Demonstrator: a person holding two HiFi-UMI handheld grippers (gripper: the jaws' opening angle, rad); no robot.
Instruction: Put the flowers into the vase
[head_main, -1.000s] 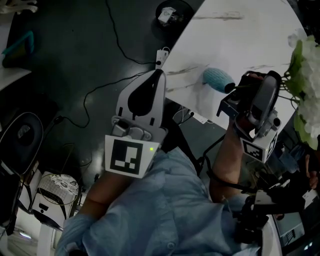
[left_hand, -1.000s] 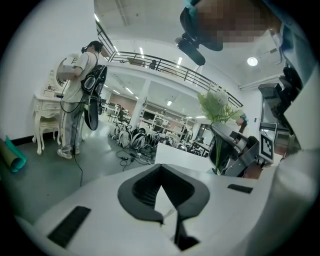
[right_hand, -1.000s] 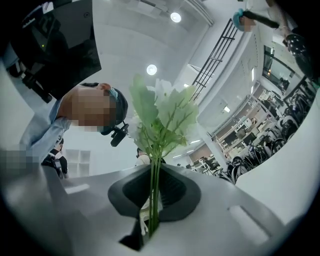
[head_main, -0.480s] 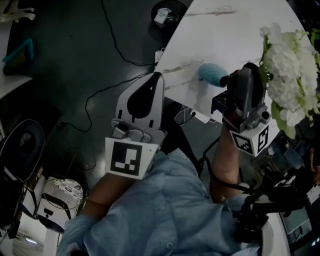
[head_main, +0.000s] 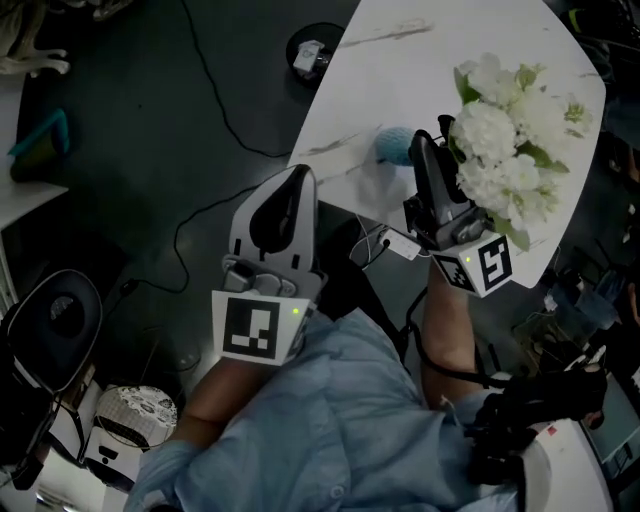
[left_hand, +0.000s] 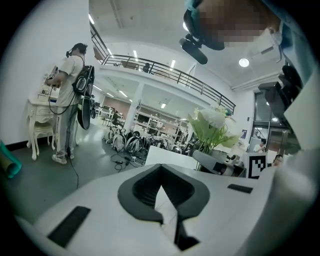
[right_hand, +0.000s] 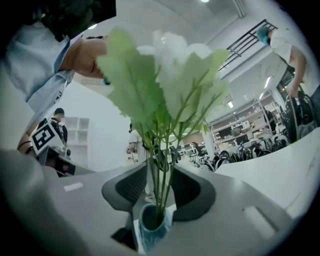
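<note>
A bouquet of white flowers (head_main: 510, 150) with green leaves stands with its stems (right_hand: 161, 170) in a small teal vase (head_main: 393, 146) near the front edge of the white marble table (head_main: 450, 60). My right gripper (head_main: 418, 140) is level at the vase; its jaws are opening, with the stems between them and a gap on each side. In the right gripper view the vase (right_hand: 150, 225) sits low between the fingers, under the flowers (right_hand: 165, 75). My left gripper (head_main: 302, 172) hangs shut and empty off the table's left edge, over the floor.
Black cables (head_main: 215, 100) run over the dark floor beside a round black base (head_main: 315, 50). A person (left_hand: 67, 100) stands far off at a white desk. A teal object (head_main: 40, 140) lies at the left. Equipment crowds the lower right.
My right gripper came down with the bouquet and the stems now stand in the vase. Its jaws have parted. The left gripper barely moved.
</note>
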